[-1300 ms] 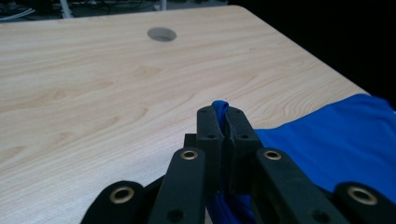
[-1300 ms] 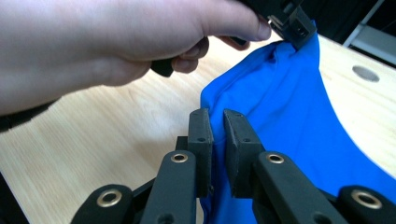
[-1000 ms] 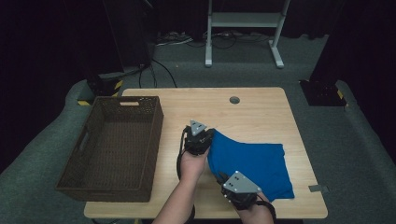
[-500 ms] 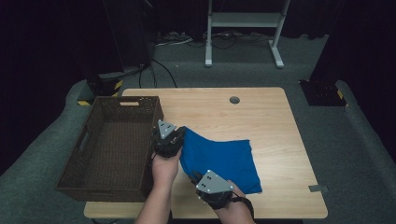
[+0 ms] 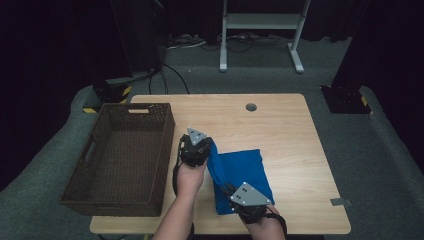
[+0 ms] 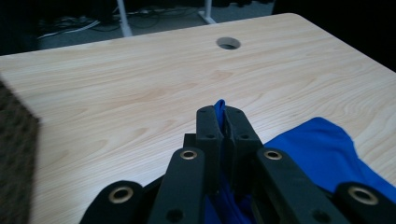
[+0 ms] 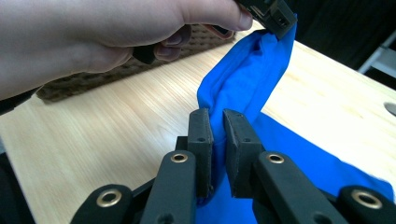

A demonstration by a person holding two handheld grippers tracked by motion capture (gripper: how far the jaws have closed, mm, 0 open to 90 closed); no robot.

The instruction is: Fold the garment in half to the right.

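— Where was the blue cloth point(image 5: 239, 172) at that point?

— Low and centre in the high view, just right of the middle, most of it lying folded on the worktop point(image 5: 280, 130). Its left edge was lifted off the wood, stretched like a rope between the two tools.

— What worried you, standing there?

— The grip. The left tool point(image 6: 219, 122) had only a small tip of the cloth point(image 6: 219, 105) poking out past its jaws. I judged that a sharp tug toward the basket point(image 5: 122, 155) could pull that corner free, and the fold would flop open. Also, with just one edge held, the trailing part dragging on the worktop might bunch or unfold. And the basket's near wall stood just beside the left hand point(image 5: 189, 177); the hanging cloth could snag on the weave.

— And the tools themselves?

— The left one was clenched tight, jaws pressed together with that sliver of blue between them. In the right gripper view, the right tool point(image 7: 218, 128) had its jaws nearly closed, a narrow gap packed with a thicker gather of the cloth point(image 7: 247, 79), so it was grasping too. Beyond it, at the upper part of that frame, the other hand point(image 7: 93, 32) held up the far end.

— Anything loose?

— Neither tool, as far as I could tell.
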